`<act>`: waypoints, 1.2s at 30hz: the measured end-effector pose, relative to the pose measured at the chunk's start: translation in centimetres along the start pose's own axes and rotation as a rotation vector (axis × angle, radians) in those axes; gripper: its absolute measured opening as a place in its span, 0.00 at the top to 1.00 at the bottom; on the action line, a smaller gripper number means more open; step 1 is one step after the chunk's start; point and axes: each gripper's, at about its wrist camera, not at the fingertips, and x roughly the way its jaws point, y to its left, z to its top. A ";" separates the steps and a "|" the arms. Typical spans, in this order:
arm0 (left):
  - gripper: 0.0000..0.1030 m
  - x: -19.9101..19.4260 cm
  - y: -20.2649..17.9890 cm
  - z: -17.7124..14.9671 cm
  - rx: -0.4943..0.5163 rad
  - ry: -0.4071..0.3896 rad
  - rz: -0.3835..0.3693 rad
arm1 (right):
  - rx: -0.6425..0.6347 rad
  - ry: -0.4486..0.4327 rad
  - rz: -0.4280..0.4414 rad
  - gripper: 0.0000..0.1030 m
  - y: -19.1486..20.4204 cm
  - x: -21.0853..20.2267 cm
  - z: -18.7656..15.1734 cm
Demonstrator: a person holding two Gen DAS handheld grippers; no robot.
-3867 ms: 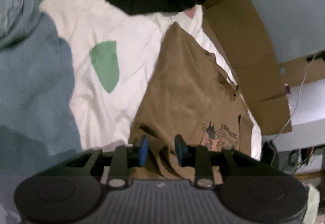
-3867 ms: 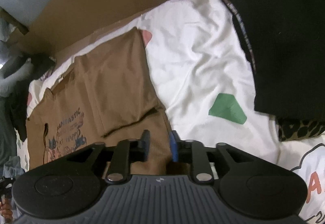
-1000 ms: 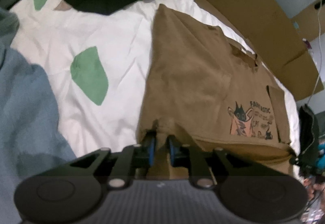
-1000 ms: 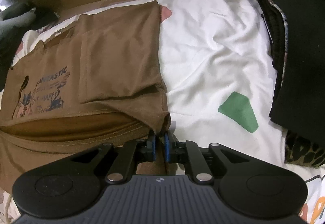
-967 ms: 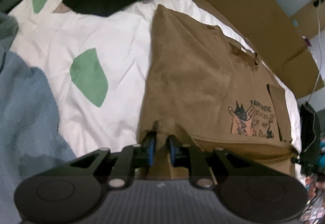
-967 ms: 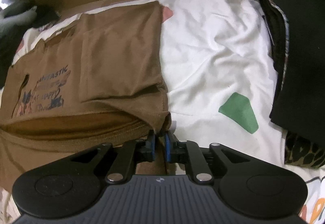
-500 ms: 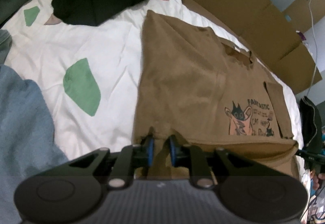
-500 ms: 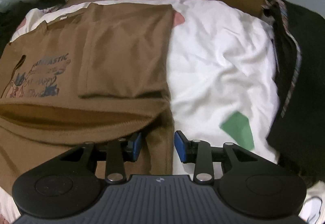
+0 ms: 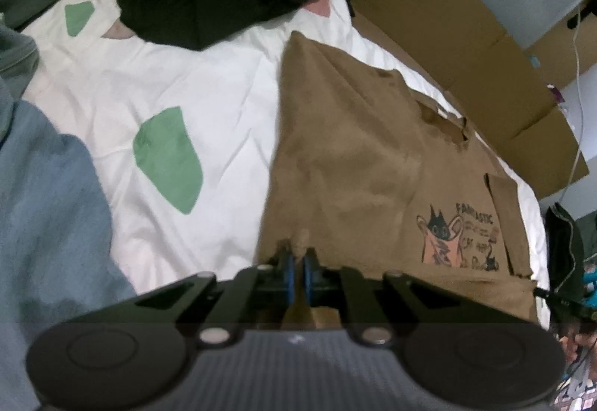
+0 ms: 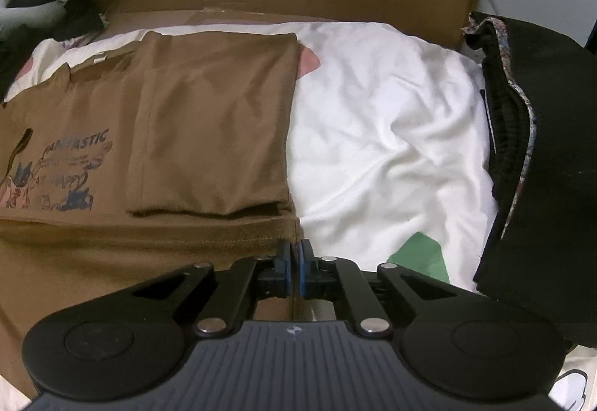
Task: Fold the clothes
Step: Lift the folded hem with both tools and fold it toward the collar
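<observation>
on a white bedsheet [image 10: 391, 120], both jaws pinch the hem of a brown "fantastic" t-shirt [image 9: 354, 157].

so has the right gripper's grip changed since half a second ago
Yes. The right gripper stood open beside the brown t-shirt hem half a second ago; now it is shut on the hem corner, next to the white sheet.

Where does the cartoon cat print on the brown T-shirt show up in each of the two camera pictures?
Left wrist view: the cat print sits right of centre, right of the left gripper.
Right wrist view: the same print is at the far left edge, left of the folded-in sleeve.
Shared landmark: the green patch on the white bedsheet.
</observation>
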 end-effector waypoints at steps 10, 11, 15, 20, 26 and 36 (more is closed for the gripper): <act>0.84 1.0 -0.4 -0.2 0.054 0.058 -0.010 | -0.063 0.017 0.037 0.62 0.3 1.2 0.2; 0.84 1.1 -0.5 -0.1 0.061 0.062 -0.009 | -0.078 0.018 0.040 0.62 0.4 1.4 0.2; 0.85 1.4 -1.0 -0.1 0.110 0.062 0.003 | -0.083 0.023 0.074 0.70 0.1 1.9 0.2; 0.92 0.9 -1.6 -0.3 0.153 0.032 0.018 | -0.117 -0.004 0.049 0.90 0.5 1.0 0.4; 0.96 -0.7 -2.6 -0.8 0.224 -0.010 0.032 | -0.177 -0.019 -0.023 0.92 2.1 -0.7 0.5; 0.97 -3.8 -3.9 -2.8 0.236 -0.053 -0.025 | -0.194 -0.047 -0.079 0.93 3.3 -6.1 0.2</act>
